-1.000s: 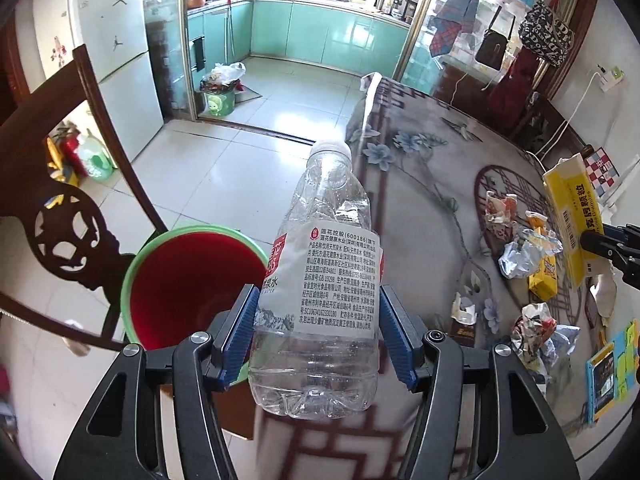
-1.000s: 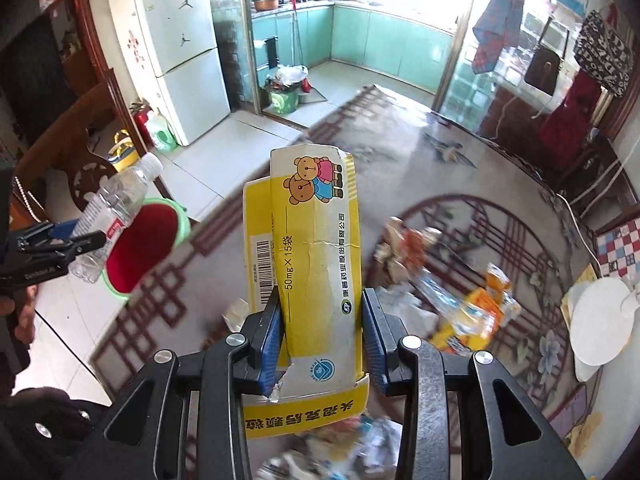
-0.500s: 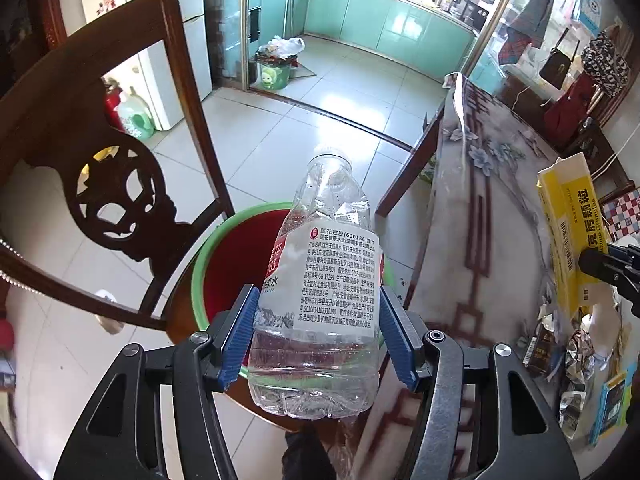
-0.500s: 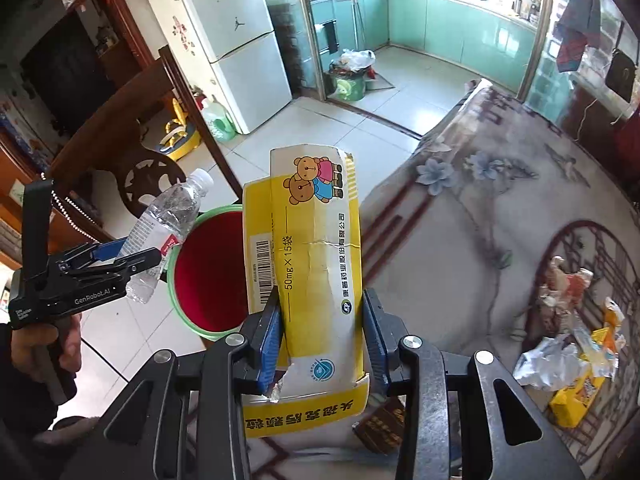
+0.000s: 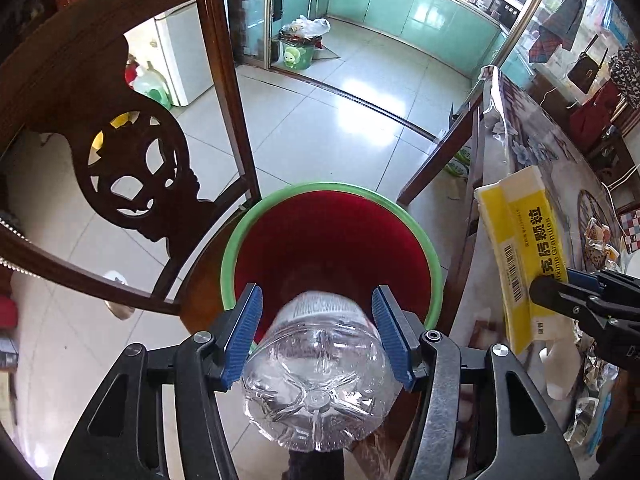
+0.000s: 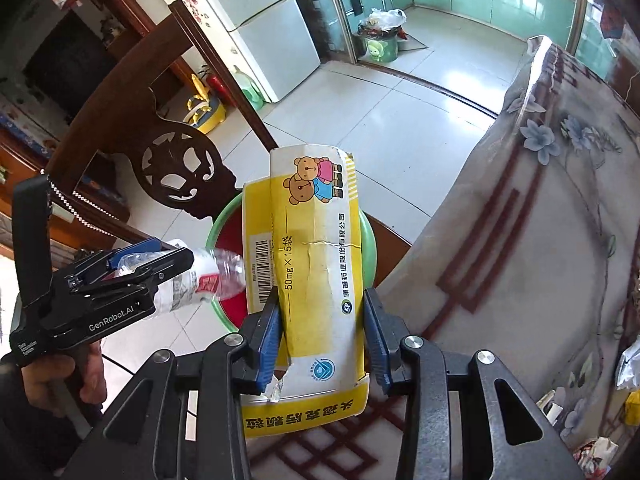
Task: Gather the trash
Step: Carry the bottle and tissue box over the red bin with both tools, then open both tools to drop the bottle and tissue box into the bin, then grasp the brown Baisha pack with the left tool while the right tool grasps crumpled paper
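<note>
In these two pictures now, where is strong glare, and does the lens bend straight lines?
Left wrist view: sun glare whitens the floor tiles; the chair post bows from fisheye distortion; the plastic bottle fills the foreground. Right wrist view: the floor is bright but less blown out; the yellow box is sharp, and the table edge curves.

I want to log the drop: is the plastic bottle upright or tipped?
Tipped. The plastic bottle points neck-down toward the red bin; its base faces the left wrist camera.
</note>
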`<action>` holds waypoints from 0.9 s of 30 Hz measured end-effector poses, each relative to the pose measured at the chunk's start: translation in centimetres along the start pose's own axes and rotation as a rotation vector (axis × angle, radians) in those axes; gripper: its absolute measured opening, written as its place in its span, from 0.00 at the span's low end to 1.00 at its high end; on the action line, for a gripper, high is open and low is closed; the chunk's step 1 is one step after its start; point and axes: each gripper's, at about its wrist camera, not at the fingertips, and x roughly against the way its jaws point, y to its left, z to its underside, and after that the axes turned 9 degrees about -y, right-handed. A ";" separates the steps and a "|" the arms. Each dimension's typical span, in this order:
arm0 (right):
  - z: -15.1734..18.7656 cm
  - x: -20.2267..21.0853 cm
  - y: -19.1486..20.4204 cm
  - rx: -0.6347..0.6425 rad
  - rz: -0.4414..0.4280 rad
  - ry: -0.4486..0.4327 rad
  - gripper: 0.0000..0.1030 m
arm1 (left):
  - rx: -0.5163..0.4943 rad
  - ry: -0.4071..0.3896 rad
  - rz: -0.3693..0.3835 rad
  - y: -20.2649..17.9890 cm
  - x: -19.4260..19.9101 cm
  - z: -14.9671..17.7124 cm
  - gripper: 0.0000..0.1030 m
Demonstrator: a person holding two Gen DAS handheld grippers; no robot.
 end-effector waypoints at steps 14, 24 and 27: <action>-0.4 -2.4 0.1 -0.079 -0.010 -0.007 0.62 | 0.056 -0.064 -0.028 1.1 1.0 -0.9 0.87; 2.1 4.9 -2.4 -0.116 0.008 -0.105 0.65 | -0.031 -0.083 0.057 -3.9 2.0 -0.7 0.87; 3.6 8.2 -4.3 -0.133 0.054 -0.145 0.65 | -0.070 -0.088 0.097 -6.4 2.2 -0.3 0.87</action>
